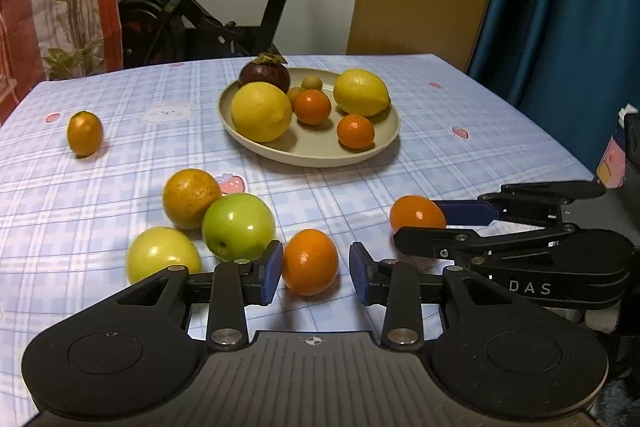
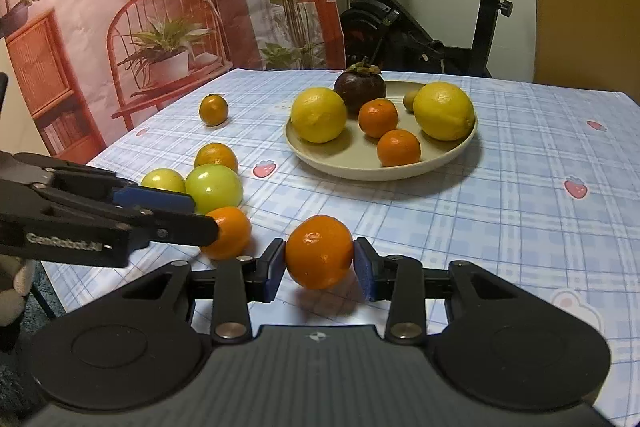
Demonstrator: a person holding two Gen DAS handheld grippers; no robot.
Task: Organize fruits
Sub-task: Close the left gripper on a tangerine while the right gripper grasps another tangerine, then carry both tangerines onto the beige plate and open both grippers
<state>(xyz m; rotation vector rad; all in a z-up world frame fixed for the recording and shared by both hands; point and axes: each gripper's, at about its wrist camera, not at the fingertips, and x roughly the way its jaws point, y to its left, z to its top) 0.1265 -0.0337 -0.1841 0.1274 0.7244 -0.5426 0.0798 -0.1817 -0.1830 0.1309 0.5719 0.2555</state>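
Both wrist cameras look low and close across the table [image 1: 460, 99], sharing the plate [image 2: 400, 173]

1. Small orange citrus fruits: six in all, with two on the plate [image 1: 308, 155], at [image 1: 312, 106] and [image 1: 355, 131], and four on the tablecloth, at [image 1: 84, 133], [image 1: 191, 198], [image 1: 310, 262] and [image 1: 417, 213].
2. Lemons: two, [image 1: 261, 111] and [image 1: 361, 92].
3. Green apples: two, [image 1: 237, 226] and [image 1: 162, 254].
4. Mangosteen [image 1: 264, 73]: one.
5. Small yellow-green fruits: two, [image 1: 311, 83] and [image 1: 295, 93].
6. Plates: one.
7. Grippers: two, the left gripper [image 1: 312, 273] and the right gripper [image 2: 319, 269].

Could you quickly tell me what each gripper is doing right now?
Left gripper: around an orange, right pad not touching.
Right gripper: closed on another orange.
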